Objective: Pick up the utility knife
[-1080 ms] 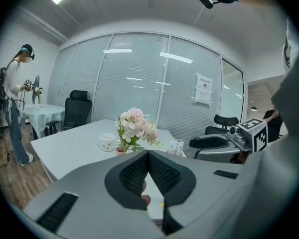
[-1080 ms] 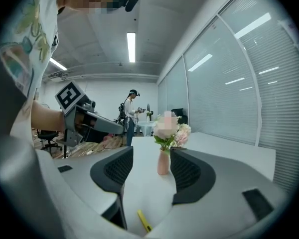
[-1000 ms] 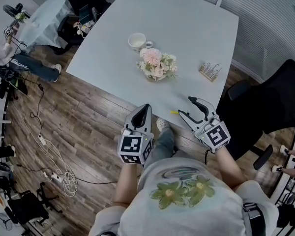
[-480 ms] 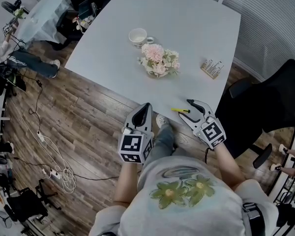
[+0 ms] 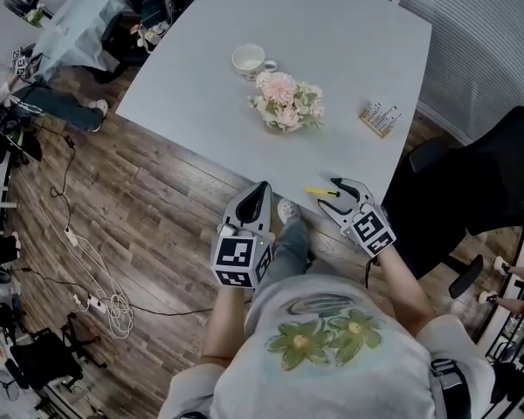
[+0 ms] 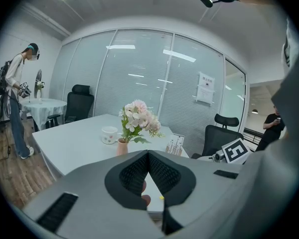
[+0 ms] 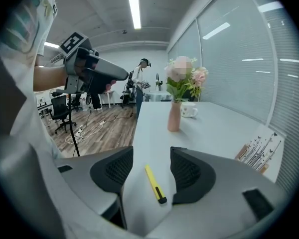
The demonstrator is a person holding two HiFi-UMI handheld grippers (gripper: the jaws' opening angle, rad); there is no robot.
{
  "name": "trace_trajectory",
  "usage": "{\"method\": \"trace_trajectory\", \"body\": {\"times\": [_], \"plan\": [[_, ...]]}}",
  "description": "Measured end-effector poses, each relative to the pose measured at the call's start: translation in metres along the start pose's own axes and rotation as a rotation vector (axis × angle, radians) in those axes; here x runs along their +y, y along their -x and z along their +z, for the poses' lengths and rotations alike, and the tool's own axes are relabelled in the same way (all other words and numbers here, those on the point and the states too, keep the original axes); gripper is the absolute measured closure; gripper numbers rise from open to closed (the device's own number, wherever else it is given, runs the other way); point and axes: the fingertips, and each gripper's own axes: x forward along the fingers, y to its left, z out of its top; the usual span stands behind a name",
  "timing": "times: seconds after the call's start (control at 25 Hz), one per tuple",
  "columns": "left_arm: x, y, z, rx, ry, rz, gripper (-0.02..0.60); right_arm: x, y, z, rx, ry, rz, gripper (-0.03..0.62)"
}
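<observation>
Yellow utility knife (image 5: 314, 190) flat on white table (image 5: 332, 42), close to the near edge, black end toward the person. Low over that same edge, right gripper (image 5: 327, 194) with jaws spread wide, one on either side of the knife. Same in the right gripper view: right gripper (image 7: 152, 158) open, utility knife (image 7: 155, 184) on bare tabletop between the two ribbed pads (image 7: 117, 171), black end nearer the right-hand pad, no contact made out, nothing gripped. Off the table, left gripper (image 5: 260, 190) over wood floor (image 5: 157, 199), tips just short of the table edge, beside the right gripper, apart from the knife. In the left gripper view, left gripper (image 6: 148, 156) with jaws pressed together at the tips, nothing clamped between them. Farther back on the table: white cup (image 5: 247, 60), pink flowers (image 5: 286, 101) in a small vase at mid-table, small card rack (image 5: 380, 119) toward the right edge, all well apart from the knife. Black chair (image 5: 498, 173) at the table's right side. Loose cables (image 5: 87, 269) on the floor at left. Standing person (image 6: 17, 98) far off in the left gripper view.
</observation>
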Motion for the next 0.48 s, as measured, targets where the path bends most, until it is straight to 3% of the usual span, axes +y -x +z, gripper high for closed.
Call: {"method": "trace_trajectory", "body": {"times": [0.48], "plan": [[-0.001, 0.007, -0.003, 0.007, 0.004, 0.009, 0.58, -0.004, -0.016, -0.044, 0.12, 0.014, 0.011, 0.372]]}}
